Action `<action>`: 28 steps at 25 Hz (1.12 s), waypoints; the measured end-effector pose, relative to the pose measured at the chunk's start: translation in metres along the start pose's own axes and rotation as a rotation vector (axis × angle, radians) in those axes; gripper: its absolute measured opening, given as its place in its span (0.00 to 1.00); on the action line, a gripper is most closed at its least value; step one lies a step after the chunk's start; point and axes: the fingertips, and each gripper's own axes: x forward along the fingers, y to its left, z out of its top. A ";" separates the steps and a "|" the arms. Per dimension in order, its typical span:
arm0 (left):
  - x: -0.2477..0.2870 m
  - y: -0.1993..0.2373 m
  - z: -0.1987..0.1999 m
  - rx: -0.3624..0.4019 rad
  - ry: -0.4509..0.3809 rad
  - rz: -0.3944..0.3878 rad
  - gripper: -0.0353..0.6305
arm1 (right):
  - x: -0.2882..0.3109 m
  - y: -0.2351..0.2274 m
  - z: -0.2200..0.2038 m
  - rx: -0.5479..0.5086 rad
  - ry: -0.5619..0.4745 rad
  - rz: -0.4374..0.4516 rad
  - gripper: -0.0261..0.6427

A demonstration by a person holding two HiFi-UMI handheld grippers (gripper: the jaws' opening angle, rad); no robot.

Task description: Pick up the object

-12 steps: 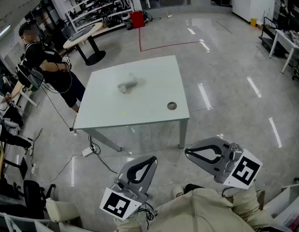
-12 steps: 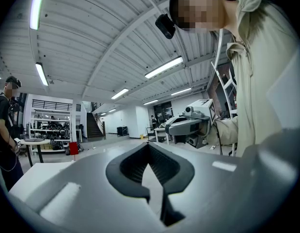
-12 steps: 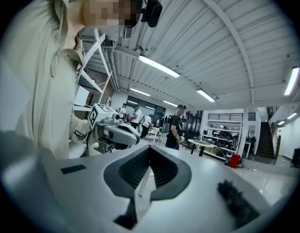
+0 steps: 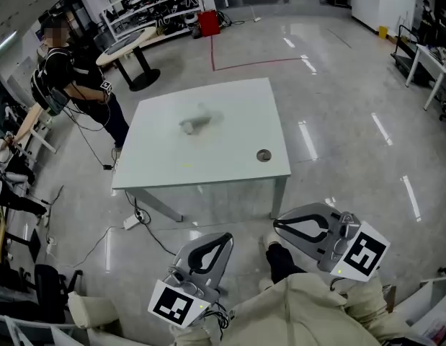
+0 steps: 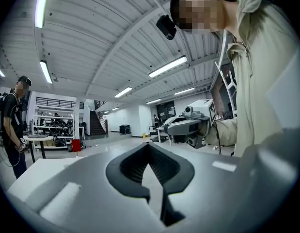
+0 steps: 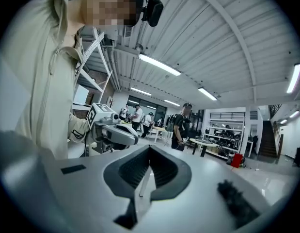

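A small pale grey object [image 4: 194, 125], too blurred to make out, lies on the far half of a white square table [image 4: 208, 171]. In the head view both grippers hang near the bottom, well short of the table and over the floor. The left gripper [image 4: 228, 238] [image 5: 149, 144] is shut with nothing in it. The right gripper [image 4: 277, 226] [image 6: 150, 147] has its tips together and is also bare. Each gripper view points across the room, showing the other gripper [image 5: 186, 125] [image 6: 111, 130] but not the object.
A round hole [image 4: 263, 155] sits near the table's front right corner. A person in black [image 4: 71, 78] stands to the table's left. Cables and a power strip [image 4: 132, 223] lie on the floor under the table. Shelves [image 4: 150, 6] and a round table [image 4: 125, 45] stand behind.
The head view has shifted slightly, with the table a little lower and to the right in the picture. A dark shoe of the wearer now shows between the grippers. Both grippers stay put.
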 end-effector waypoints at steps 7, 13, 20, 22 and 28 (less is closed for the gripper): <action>0.033 0.044 -0.009 -0.012 0.019 0.027 0.06 | 0.029 -0.048 -0.020 0.020 -0.015 0.024 0.04; 0.072 0.099 -0.004 -0.019 0.009 0.053 0.06 | 0.064 -0.109 -0.029 0.002 -0.032 0.062 0.04; 0.124 0.149 -0.003 -0.036 0.028 0.066 0.06 | 0.087 -0.178 -0.045 0.005 -0.029 0.093 0.04; 0.136 0.164 0.000 -0.038 0.030 0.073 0.06 | 0.095 -0.196 -0.046 0.001 -0.033 0.102 0.04; 0.171 0.195 -0.001 -0.040 0.025 0.099 0.06 | 0.110 -0.241 -0.061 0.010 -0.045 0.127 0.04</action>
